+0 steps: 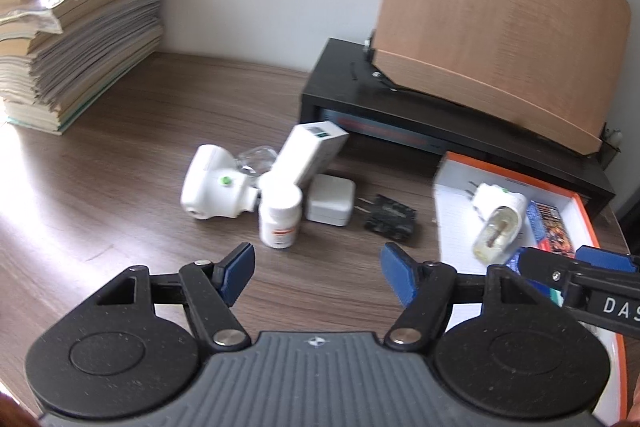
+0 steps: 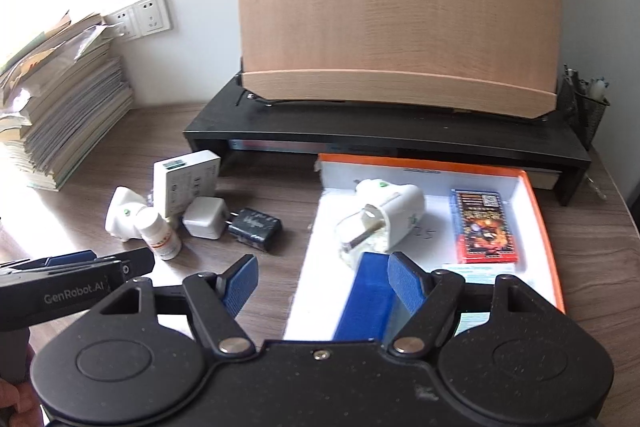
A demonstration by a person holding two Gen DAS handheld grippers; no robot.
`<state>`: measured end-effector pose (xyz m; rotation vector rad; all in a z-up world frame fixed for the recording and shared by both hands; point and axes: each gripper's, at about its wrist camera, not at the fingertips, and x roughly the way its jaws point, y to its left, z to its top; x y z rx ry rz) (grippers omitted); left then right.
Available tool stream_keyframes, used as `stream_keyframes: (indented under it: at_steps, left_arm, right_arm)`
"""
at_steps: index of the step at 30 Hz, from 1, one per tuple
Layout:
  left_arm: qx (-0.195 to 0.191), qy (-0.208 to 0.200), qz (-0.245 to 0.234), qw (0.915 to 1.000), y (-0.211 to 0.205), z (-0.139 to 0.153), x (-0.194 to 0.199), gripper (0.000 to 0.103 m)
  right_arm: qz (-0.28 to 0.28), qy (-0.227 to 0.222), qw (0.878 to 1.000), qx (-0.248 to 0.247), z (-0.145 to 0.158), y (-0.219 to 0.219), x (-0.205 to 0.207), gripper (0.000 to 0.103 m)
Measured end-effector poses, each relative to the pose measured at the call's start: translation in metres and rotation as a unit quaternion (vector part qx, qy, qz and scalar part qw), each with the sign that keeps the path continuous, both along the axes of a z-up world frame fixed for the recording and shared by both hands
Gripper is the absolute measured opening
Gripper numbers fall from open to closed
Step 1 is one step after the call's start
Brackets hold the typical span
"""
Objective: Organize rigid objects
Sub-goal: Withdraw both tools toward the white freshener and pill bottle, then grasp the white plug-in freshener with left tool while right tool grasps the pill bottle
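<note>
Orange-rimmed box lid (image 2: 536, 203) holds your sorted items.
Inside lie a white plug adapter (image 2: 394, 211), card pack (image 2: 482, 227) and blue box (image 2: 366, 297); your left gripper (image 1: 318, 273) and right gripper (image 2: 322, 285) gape, empty.

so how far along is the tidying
Done: white plug adapter, red card pack and blue box lie in the orange-rimmed box. In hand: nothing; both grippers open. Left: white pill bottle, white charger cube, black adapter, others.

Both wrist cameras are looking steeply down, close over the brown wooden desk (image 1: 140, 155); both are sharing the orange-rimmed white box (image 1: 452, 163) (image 2: 536, 199).
</note>
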<state>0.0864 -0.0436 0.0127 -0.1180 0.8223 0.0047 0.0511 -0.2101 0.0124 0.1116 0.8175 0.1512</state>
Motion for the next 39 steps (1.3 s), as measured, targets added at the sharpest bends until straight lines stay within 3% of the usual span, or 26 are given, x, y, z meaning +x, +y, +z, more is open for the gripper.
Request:
stream_keyframes:
  at_steps: [13,22,31,33,39]
  left_arm:
    - [0.003,0.002,0.028,0.9996,0.053,-0.003,0.008,0.071]
    - [0.003,0.017,0.043,0.9989,0.09,-0.025,0.041,0.072]
    - [-0.019,0.029,-0.011,0.9993,0.095,-0.054,0.082,0.082]
    - [-0.025,0.027,-0.026,0.999,0.094,-0.058,0.087,0.089]
    - [-0.038,0.022,-0.051,0.9977,0.092,-0.071,0.102,0.092]
  right_arm:
    - [0.017,0.0,1.0,0.002,-0.001,0.049,0.01,0.086]
    - [-0.007,0.007,1.0,-0.004,-0.007,0.058,0.015,0.086]
    - [-0.039,0.028,0.999,-0.017,-0.018,0.062,0.023,0.086]
    - [-0.042,0.033,0.998,-0.02,-0.021,0.064,0.025,0.086]
    - [-0.049,0.044,0.997,-0.028,-0.026,0.07,0.029,0.086]
